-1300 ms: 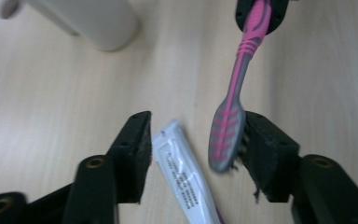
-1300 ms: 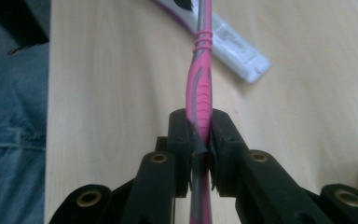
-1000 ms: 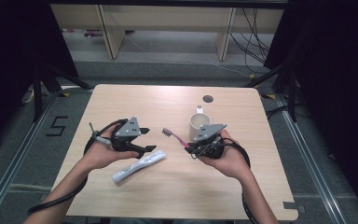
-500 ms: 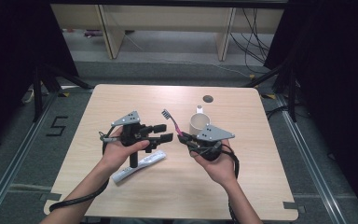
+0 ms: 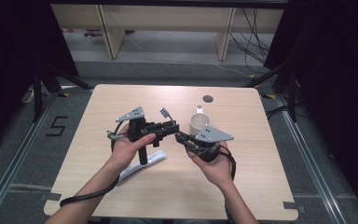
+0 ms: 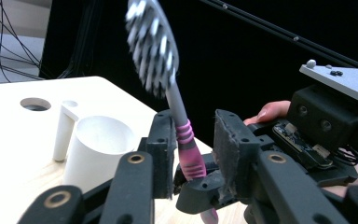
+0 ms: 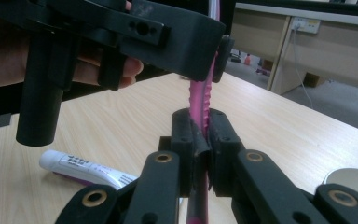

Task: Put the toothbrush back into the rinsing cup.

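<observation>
the pink-handled toothbrush with grey neck and white-and-grey bristles [image 6: 177, 107] is held up in the air over the middle of the table, between the two hands. its long axis runs from the right gripper [image 5: 182, 138] up and away toward the far side, the bristled head [image 5: 166, 112] pointing at the table's back edge and the pink grip end lowest.

the right gripper's jaws are clamped tight on the pink handle [image 7: 199, 122], pads pressed against both sides. the left gripper [image 6: 193, 154] has just been closing its jaws around the same handle a little higher up; one pad lies against the ribbed pink part, the other stands just off it, so the handle sits between them without a full squeeze.

the light wooden table [image 5: 261, 154] has a small round hole [image 5: 208, 99] near its far edge. a white cup with a handle [image 5: 198, 123] stands just beyond the right gripper, and a white toothpaste tube with purple print [image 7: 86, 169] lies flat under the left hand [image 5: 126, 147]. beyond the table lie a grey floor, pale bench legs and loose cables; black drapes hang at both sides.
</observation>
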### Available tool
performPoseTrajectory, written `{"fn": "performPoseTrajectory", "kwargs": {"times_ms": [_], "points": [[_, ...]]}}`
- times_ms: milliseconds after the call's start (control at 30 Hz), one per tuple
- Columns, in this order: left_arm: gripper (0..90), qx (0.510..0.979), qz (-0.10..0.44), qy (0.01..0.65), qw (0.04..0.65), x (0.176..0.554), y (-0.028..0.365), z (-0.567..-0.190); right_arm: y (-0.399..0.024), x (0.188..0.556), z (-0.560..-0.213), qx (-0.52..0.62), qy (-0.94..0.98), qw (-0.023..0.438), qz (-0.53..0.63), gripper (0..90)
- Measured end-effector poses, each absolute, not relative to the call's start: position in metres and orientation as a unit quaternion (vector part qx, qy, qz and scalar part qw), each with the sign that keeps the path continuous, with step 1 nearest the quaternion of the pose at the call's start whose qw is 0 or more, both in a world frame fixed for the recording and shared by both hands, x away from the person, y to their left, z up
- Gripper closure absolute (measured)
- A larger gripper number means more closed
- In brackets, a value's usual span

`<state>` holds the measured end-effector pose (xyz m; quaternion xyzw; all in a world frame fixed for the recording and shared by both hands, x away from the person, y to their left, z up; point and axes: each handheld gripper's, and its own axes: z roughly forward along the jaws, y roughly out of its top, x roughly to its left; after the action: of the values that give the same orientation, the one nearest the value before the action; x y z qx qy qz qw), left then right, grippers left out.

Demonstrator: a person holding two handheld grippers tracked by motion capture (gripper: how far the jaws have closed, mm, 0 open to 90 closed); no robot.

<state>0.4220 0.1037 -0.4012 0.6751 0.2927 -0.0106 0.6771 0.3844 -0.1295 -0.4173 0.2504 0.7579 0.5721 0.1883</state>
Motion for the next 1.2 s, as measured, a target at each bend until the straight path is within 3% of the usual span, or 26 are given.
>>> {"fn": "performPoseTrajectory", "kwargs": {"times_ms": [267, 533, 767, 833, 1200], "points": [[80.9, 0.673, 0.0, 0.283, 0.684, 0.421, 0.103, -0.397, -0.128, 0.383, -0.415, 0.256, 0.755, 0.188, 0.574, 83.3], [82.0, 0.692, 0.026, 0.266, 0.671, 0.419, 0.099, -0.394, -0.127, 0.385, -0.417, 0.253, 0.757, 0.193, 0.572, 82.3], [82.2, 0.703, 0.05, 0.255, 0.662, 0.417, 0.094, -0.39, -0.126, 0.385, -0.419, 0.265, 0.761, 0.184, 0.563, 67.2], [82.2, 0.713, 0.079, 0.251, 0.65, 0.418, 0.092, -0.387, -0.128, 0.386, -0.421, 0.268, 0.755, 0.197, 0.565, 56.2], [82.2, 0.732, 0.132, 0.24, 0.624, 0.421, 0.086, -0.385, -0.152, 0.381, -0.411, 0.282, 0.733, 0.208, 0.584, 52.6]]}}
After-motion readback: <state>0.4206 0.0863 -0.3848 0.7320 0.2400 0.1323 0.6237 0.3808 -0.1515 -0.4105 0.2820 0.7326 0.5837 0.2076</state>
